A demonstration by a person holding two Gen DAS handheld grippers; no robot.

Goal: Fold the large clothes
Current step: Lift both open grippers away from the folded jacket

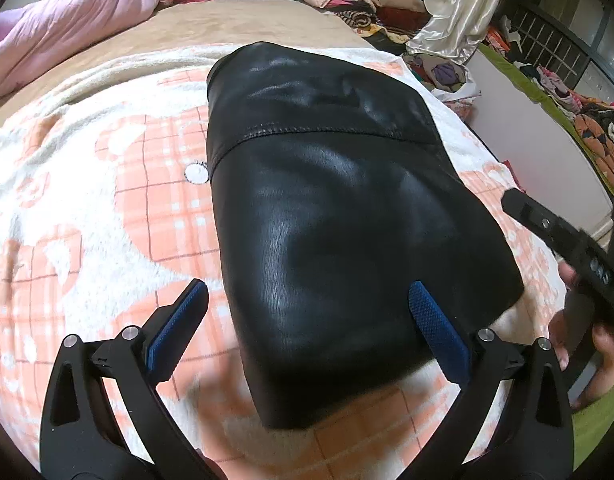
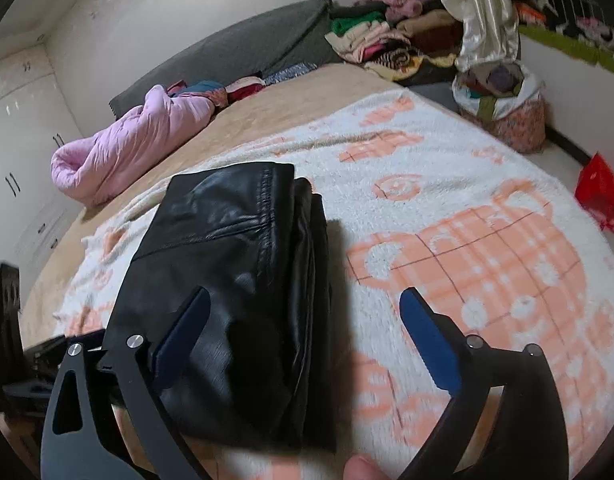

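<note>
- Black leather garment lies folded on the peach-and-white blanket.
- Left gripper hovers spread wide, holding nothing.
- Right gripper gapes wide, empty.

Soft, even room light; sheen glints on my folded black leather jacket; edges bend, corners go dark, near blanket blurs.

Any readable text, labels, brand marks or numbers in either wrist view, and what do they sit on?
None can be read.
Red box on the floor: pale marks on its side, too blurred to read.
Black leather garment, folded on the peach and white blanket: no label or tag showing.
</note>
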